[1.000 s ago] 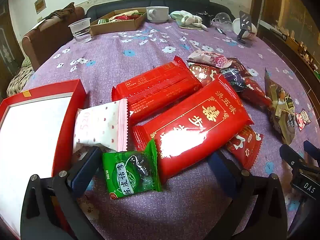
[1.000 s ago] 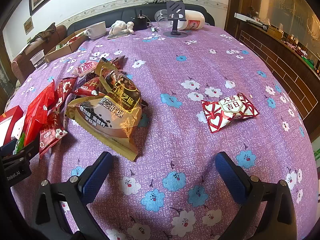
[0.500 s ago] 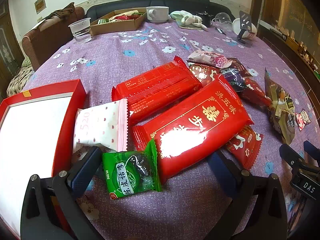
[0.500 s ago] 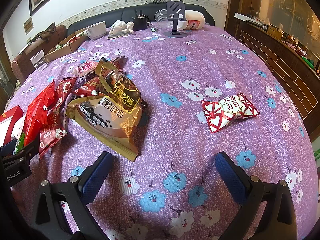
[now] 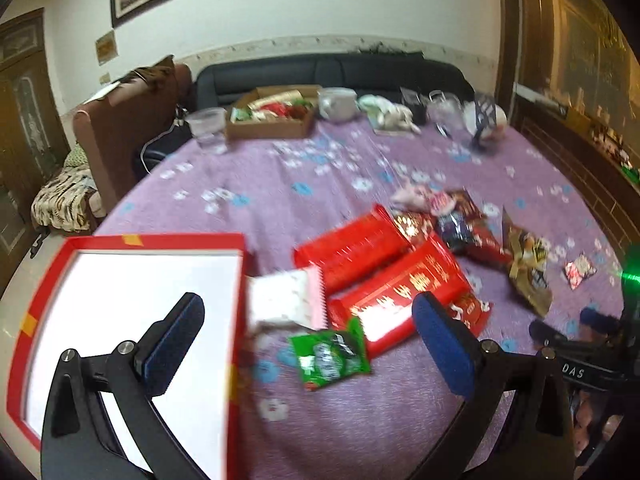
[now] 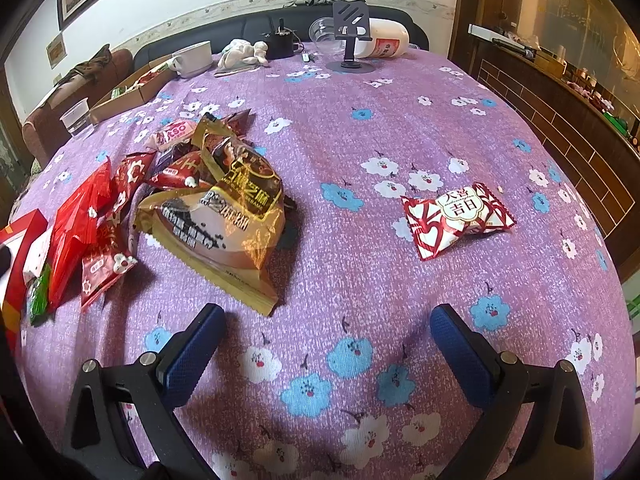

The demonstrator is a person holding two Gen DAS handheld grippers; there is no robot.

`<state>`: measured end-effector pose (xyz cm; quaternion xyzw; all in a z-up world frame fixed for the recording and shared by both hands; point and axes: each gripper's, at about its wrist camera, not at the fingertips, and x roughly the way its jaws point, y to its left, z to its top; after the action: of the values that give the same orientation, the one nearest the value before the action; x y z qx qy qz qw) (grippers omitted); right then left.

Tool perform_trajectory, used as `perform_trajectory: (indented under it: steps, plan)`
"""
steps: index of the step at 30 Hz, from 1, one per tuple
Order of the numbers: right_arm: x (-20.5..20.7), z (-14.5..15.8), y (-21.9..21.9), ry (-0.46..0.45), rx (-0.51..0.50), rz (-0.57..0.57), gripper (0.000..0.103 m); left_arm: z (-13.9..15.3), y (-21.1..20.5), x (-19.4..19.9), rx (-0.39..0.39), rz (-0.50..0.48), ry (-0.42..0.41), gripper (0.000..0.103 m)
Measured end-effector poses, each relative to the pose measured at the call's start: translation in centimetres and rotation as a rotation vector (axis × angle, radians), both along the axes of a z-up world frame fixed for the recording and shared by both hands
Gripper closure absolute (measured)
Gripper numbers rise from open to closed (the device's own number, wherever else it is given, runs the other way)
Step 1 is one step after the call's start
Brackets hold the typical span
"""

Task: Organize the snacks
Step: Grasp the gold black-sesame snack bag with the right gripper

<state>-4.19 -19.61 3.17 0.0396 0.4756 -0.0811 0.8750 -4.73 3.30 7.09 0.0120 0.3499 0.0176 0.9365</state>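
Note:
My left gripper (image 5: 308, 320) is open and empty, raised above the table's near edge. Under it lie a green snack packet (image 5: 330, 354), a white-pink packet (image 5: 286, 300) and two long red packs (image 5: 400, 292). A red box with a white inside (image 5: 132, 240) sits at the left. My right gripper (image 6: 326, 332) is open and empty, low over the purple flowered cloth. A gold-brown bag (image 6: 228, 216) lies ahead to its left on a pile of small packets. A red-and-white heart packet (image 6: 456, 218) lies alone ahead to its right.
At the far side stand a cardboard box of snacks (image 5: 272, 116), a plastic cup (image 5: 206, 126), a white mug (image 6: 194, 58), a black phone stand (image 6: 350, 36) and a white bottle on its side (image 6: 384, 42). A brown chair (image 5: 128, 128) stands at the left.
My left gripper has lifted and pulled back to the left, so the red box and the room now show more. The view is blurred by motion. My right gripper has barely moved.

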Motion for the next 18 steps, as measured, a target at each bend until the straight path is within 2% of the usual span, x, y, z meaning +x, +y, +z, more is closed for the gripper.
perform_trajectory:
  steps: [4, 11, 18]
  plan:
    - [-1.6, 1.9, 0.4, -0.064, 0.045, 0.009, 0.000, 1.0, 1.9, -0.6, -0.020, 0.022, -0.019, 0.000]
    - [-2.9, 6.8, 3.1, -0.183, -0.001, 0.055, 0.000, 1.9, 4.8, -1.4, -0.037, 0.053, -0.043, 0.000]
    - [-1.9, 8.7, 6.4, -0.207, -0.034, 0.118, 0.000, 1.9, 6.1, -1.5, -0.036, 0.068, -0.048, 0.000]
